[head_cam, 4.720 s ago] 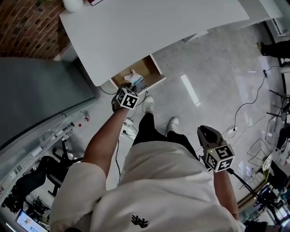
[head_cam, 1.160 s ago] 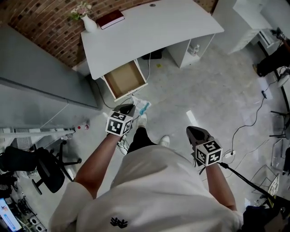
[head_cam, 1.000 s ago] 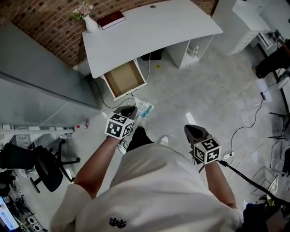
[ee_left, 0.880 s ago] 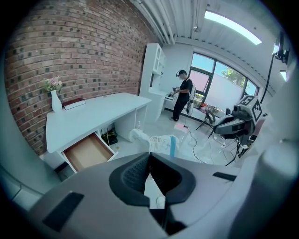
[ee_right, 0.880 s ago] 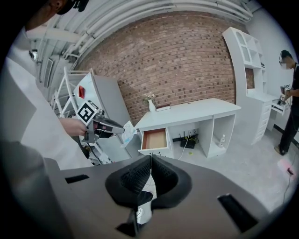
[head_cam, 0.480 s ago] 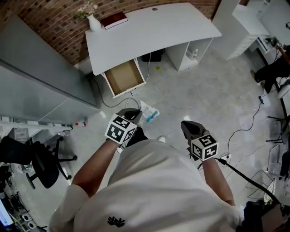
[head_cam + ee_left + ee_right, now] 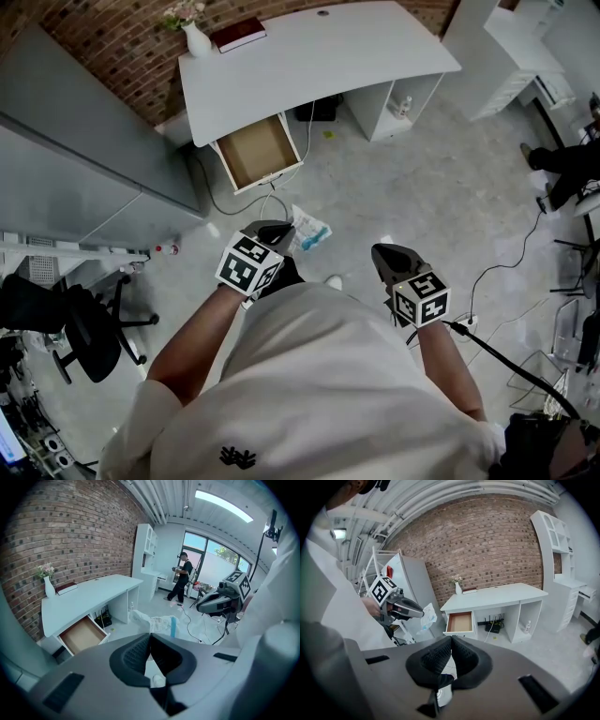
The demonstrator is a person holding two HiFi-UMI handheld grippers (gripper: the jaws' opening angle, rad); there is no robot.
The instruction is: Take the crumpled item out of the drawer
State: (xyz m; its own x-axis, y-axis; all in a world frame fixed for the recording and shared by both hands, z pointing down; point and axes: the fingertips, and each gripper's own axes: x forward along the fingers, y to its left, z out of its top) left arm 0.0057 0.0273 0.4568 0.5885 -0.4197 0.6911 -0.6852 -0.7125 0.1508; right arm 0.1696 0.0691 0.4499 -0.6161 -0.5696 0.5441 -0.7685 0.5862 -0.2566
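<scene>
The crumpled item [image 7: 307, 232] is out: my left gripper [image 7: 278, 231], jaws pinched on it, has pulled back from the bare drawer [image 7: 255, 152]; right gripper [image 7: 382, 253] closed, empty.

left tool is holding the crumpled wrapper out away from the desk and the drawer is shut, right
Not quite. The drawer is open, not shut, and it looks empty; the head view shows this. The rest is right: the left tool is shut on the crumpled wrapper and holds it out away from the desk.
</scene>
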